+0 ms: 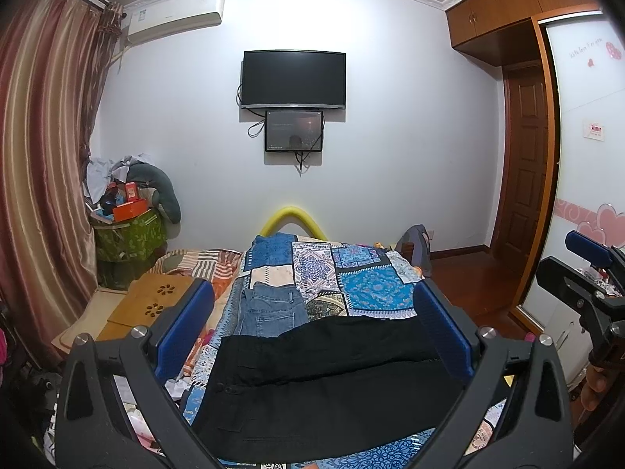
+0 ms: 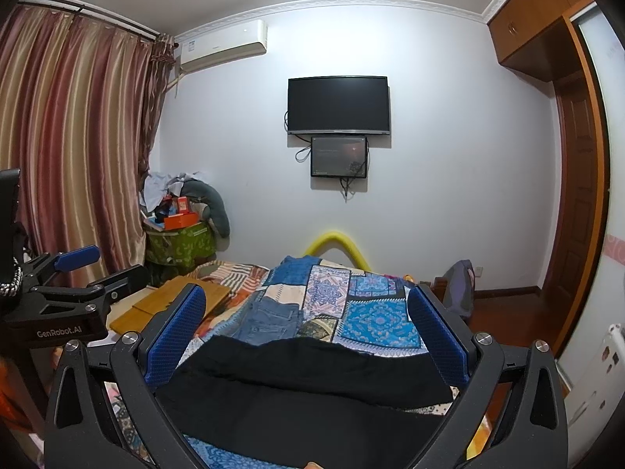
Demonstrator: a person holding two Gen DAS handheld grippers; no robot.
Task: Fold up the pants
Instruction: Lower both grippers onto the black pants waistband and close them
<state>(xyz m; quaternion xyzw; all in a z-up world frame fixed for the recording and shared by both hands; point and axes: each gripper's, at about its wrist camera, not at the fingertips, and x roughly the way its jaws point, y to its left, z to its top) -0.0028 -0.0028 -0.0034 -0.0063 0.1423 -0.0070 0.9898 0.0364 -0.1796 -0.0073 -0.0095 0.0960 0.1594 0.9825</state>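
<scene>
Lying flat across the near end of the bed (image 1: 363, 293), the black pants (image 1: 312, 387) rest on a patchwork quilt (image 2: 371, 316), with folded blue jeans (image 1: 273, 308) just beyond them. Both the left gripper (image 1: 312, 336) and the right gripper (image 2: 308, 336) hover above the pants, their blue-padded fingers (image 1: 187, 328) spread wide and holding nothing. A dark television (image 2: 338, 103) hangs on the far wall.
</scene>
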